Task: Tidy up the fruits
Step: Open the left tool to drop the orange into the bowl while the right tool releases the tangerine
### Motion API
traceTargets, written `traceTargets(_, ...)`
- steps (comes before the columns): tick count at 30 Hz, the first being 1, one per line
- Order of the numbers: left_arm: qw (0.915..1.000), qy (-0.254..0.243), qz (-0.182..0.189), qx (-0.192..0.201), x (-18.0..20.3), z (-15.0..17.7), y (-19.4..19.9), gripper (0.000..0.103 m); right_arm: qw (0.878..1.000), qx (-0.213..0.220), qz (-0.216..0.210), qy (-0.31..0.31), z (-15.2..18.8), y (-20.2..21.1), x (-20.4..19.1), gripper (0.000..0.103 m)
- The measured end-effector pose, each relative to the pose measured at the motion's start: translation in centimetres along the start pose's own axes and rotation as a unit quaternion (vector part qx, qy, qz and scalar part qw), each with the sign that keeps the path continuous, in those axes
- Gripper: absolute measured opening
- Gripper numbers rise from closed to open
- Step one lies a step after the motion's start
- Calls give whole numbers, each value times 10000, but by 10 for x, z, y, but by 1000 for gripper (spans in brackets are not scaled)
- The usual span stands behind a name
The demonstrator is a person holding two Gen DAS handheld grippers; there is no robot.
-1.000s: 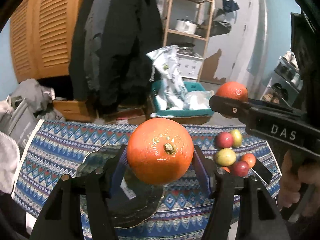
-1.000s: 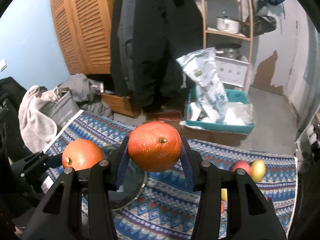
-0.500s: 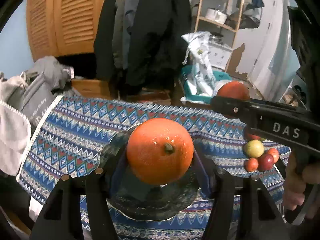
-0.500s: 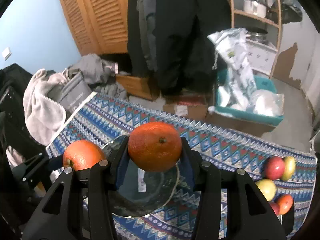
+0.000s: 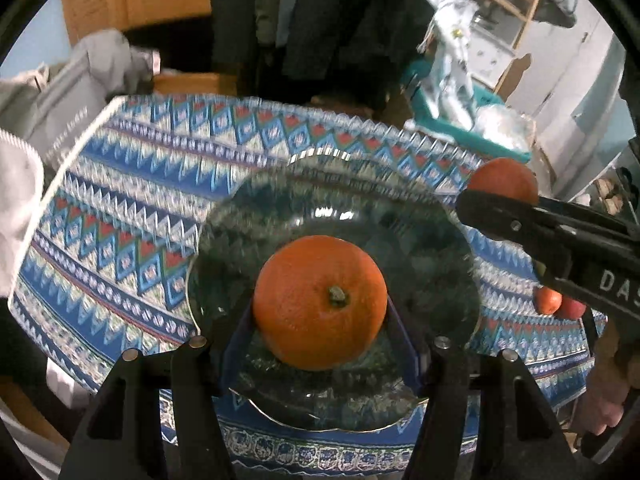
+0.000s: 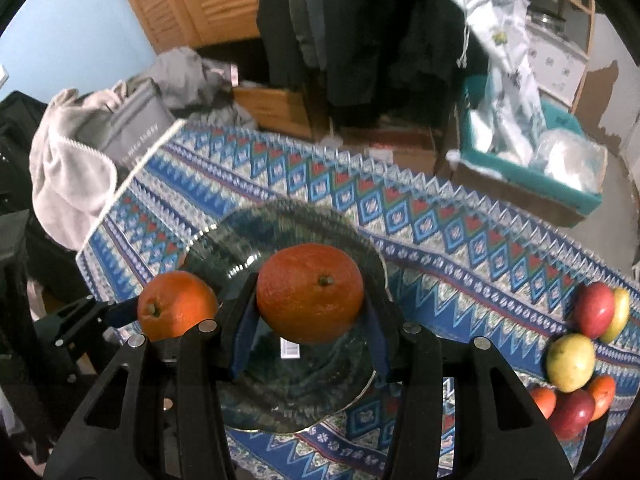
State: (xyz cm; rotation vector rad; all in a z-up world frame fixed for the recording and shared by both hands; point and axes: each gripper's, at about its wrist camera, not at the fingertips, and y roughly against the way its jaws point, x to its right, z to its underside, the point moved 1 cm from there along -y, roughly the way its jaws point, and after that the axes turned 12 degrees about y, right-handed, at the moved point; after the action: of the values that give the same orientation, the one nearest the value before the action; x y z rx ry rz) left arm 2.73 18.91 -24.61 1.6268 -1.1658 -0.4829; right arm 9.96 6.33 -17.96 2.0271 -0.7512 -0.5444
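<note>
My left gripper (image 5: 320, 320) is shut on a bright orange (image 5: 320, 302), which hangs just above a dark glass plate (image 5: 340, 200). My right gripper (image 6: 312, 312) is shut on a darker, reddish orange (image 6: 310, 298) over the same plate (image 6: 280, 224). In the left wrist view this second orange (image 5: 502, 180) sits at the plate's right rim. In the right wrist view the bright orange (image 6: 176, 310) hangs at the plate's left side. A pile of small apples and oranges (image 6: 580, 340) lies on the cloth to the right.
A blue patterned tablecloth (image 6: 440, 248) covers the table. Its far edge runs past the plate. Beyond it are grey clothes and a bag (image 6: 100, 140), hanging dark coats (image 6: 360, 20), cardboard boxes and a teal bin (image 6: 532, 168). A hand (image 5: 612, 400) holds the right gripper's handle.
Both grippers have come down and tilted toward the table with their oranges still held. The glass plate now fills the view beneath them.
</note>
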Motion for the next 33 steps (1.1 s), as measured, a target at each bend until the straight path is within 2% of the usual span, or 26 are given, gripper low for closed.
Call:
traceTargets(10,9990,138,-157,-405,-7,8,-27,65,9986,-501,-158,30,21,-39,0,47)
traceTargets(17,9971,182,-337,-660,-9,13,-38,65,9970,-730,-259,14,31,-51,-2,47)
traceTargets(20,9982,66,-442,-394,-6,11,-29,65,9967,-762,-295,-1,33,-53,-3,47)
traceTargets(22,9985,-8,-480,-256,-4,9,-22,76,9964,-781,-337,-25,33,-54,-3,47)
traceTargets(23,9986,-10,-492,-216,-4,7,-20,77,9962,-790,-356,-46,33,-55,-3,47)
traceTargets(29,9984,-37,-511,-221,-4,8,-16,77,9954,-867,-400,-75,34,-58,-2,49)
traceTargets(33,9986,-51,-500,-163,-2,8,-13,77,9962,-764,-401,-105,31,-53,-1,56)
